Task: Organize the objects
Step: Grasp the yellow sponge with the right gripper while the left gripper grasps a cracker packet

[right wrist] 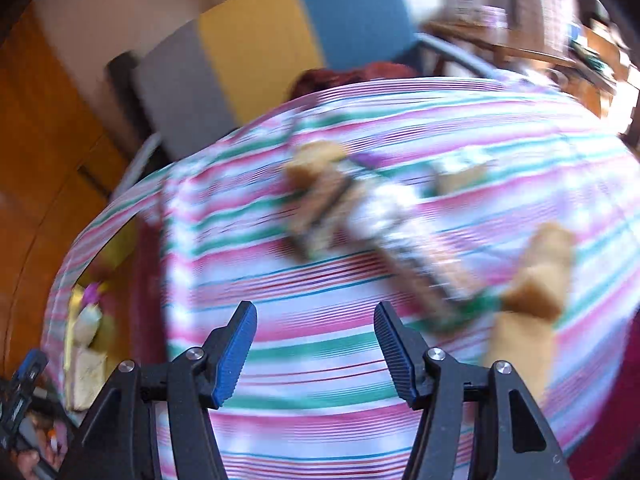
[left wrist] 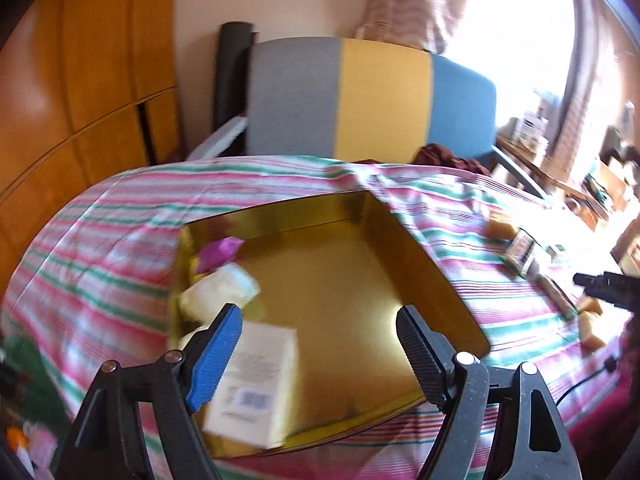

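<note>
Nearest in the left wrist view, the left gripper [left wrist: 320, 344] hangs with its 2 ribbed fingers [left wrist: 218, 356] spread and nothing between them — one pad is blue, the other black. Just beyond them sits the gold tin box [left wrist: 424, 248], a shallow rectangle with shiny, mirror-like walls and floor, lying open on the striped cloth [left wrist: 100, 240]. At its near corner lies a cream-white carton [left wrist: 260, 380], flat-sided, with a printed barcode on its face. Behind the carton is a pale, rounded packet [left wrist: 220, 292] with a soft, wrapped look, and farther back in the same corner a small purple wrapper [left wrist: 220, 252].

In the right wrist view the right gripper [right wrist: 315, 344] has its 2 fingers [right wrist: 236, 356] likewise apart, holding nothing, over bare cloth. The cloth is thin fabric banded in pink, green and white, wrinkled in places. Beyond the fingers, heavily blurred, a long silvery packet [right wrist: 400, 232] lies slantwise, with tan, sponge-like blocks [right wrist: 540, 272] to its right and another tan piece [right wrist: 316, 160] at its far end; their exact shapes cannot be told.

Farthest off stands a chair back [left wrist: 360, 100] upholstered in 3 vertical panels — grey, yellow, blue — with orange wooden cupboard doors [left wrist: 80, 80] to the left.
</note>
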Demonstrator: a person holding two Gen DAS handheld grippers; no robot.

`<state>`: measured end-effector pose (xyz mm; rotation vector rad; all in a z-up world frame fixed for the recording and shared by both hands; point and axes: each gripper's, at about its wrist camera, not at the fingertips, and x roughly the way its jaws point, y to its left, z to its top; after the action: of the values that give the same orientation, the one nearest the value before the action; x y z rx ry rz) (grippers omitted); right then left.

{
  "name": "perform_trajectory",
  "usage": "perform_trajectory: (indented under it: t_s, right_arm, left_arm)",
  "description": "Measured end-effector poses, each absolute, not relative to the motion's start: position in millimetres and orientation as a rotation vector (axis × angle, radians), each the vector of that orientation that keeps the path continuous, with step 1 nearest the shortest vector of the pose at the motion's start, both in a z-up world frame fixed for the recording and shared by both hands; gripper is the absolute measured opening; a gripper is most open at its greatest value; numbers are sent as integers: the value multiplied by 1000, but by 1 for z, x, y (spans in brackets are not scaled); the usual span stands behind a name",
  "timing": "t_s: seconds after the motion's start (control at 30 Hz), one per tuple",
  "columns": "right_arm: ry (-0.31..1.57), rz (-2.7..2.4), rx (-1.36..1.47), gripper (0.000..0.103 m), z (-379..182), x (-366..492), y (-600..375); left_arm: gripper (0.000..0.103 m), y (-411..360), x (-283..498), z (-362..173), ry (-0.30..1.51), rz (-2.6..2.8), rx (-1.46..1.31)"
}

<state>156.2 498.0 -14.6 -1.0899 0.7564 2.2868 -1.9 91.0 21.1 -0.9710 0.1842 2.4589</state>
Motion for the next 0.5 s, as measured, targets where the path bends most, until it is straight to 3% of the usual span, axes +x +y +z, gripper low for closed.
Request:
perform_trajectory:
  t_s: [0.17, 0.33, 0.5]
  right_arm:
    - [788, 2024, -1000, 72, -20, 193, 571]
    - [935, 1895, -966, 73, -44, 210, 610]
    - [922, 1888, -996, 74, -50, 203, 612]
  left_arm:
    - [81, 134, 0, 26, 235, 2353, -955]
    - [83, 180, 1, 34, 255, 2245, -945]
    - [83, 235, 2, 38, 317, 2145, -928]
